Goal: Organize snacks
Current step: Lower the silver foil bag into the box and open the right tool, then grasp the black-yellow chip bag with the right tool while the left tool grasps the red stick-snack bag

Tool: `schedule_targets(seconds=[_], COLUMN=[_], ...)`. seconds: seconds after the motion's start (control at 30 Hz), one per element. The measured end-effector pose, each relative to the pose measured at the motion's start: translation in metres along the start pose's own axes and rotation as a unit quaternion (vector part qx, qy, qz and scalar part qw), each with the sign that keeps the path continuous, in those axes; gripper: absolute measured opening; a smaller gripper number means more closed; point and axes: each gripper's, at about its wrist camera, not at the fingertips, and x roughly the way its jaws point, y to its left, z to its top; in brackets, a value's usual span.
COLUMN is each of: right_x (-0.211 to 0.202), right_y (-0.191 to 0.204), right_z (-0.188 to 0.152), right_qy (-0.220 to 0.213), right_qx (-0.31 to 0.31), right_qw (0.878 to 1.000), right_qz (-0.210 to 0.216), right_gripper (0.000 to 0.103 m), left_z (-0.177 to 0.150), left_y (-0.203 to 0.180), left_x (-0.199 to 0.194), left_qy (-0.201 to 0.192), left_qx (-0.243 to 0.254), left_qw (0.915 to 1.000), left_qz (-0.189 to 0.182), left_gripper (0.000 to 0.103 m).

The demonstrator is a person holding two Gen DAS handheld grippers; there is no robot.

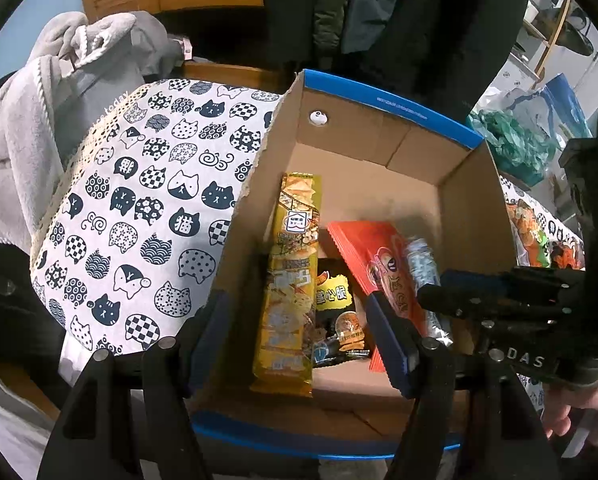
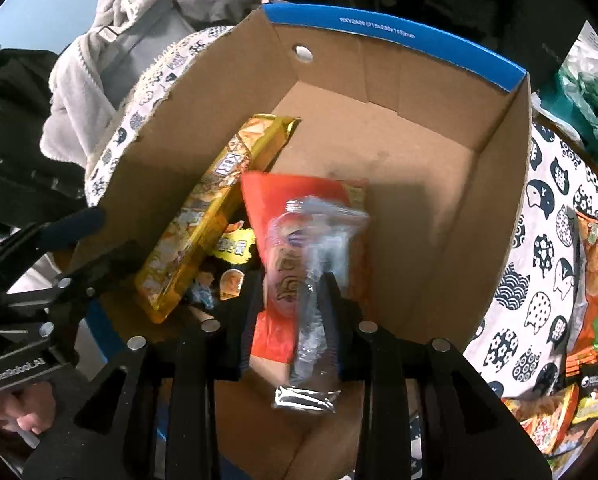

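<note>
Three snack packs are already lying in the cardboard box (image 2: 451, 208) at frame centre while your right gripper (image 2: 295, 300), jaws narrow, is lowering a silver packet (image 2: 319, 280) in, your left gripper (image 1: 299, 344) is hovering half-open and empty, and more snacks (image 2: 595, 280) are waiting at the right edge.

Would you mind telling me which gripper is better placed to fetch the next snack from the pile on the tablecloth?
Probably the right gripper, once it lets go of its silver packet: the loose snacks lie on its side of the cardboard box. The left gripper straddles the box's opposite wall.
</note>
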Motion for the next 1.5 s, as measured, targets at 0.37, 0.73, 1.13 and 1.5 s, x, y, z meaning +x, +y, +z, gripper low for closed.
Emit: schedule_targets(seconds=[0.37, 0.73, 1.13, 1.5], right_x=[-0.072, -0.138, -0.173, -0.172], right_y=[-0.001, -0.069, -0.14, -0.174], right_z=[-0.014, -0.05, -0.105, -0.134], right_qy=[-0.083, -0.12, -0.127, -0.115], right_qx=[-0.026, 0.015, 0.068, 0.089], right_qw=[0.996, 0.988, 0.981, 0.979], right_qz=[-0.026, -0.094, -0.13, -0.145], right_gripper=[0.067, 0.072, 0.072, 0.072], left_z=[0.006, 0.007, -0.003, -0.024], left_y=[-0.027, -0.101, -0.186, -0.249], left_x=[-0.018, -0.037, -0.038, -0.02], left_qy=[-0.021, -0.035, -0.033, -0.024], left_qx=[0.009, 0.078, 0.159, 0.234], left_qw=[0.9993, 0.994, 0.9826, 0.9684], left_qz=[-0.029, -0.069, -0.091, -0.084], left_gripper=[0.073, 0.078, 0.081, 0.081])
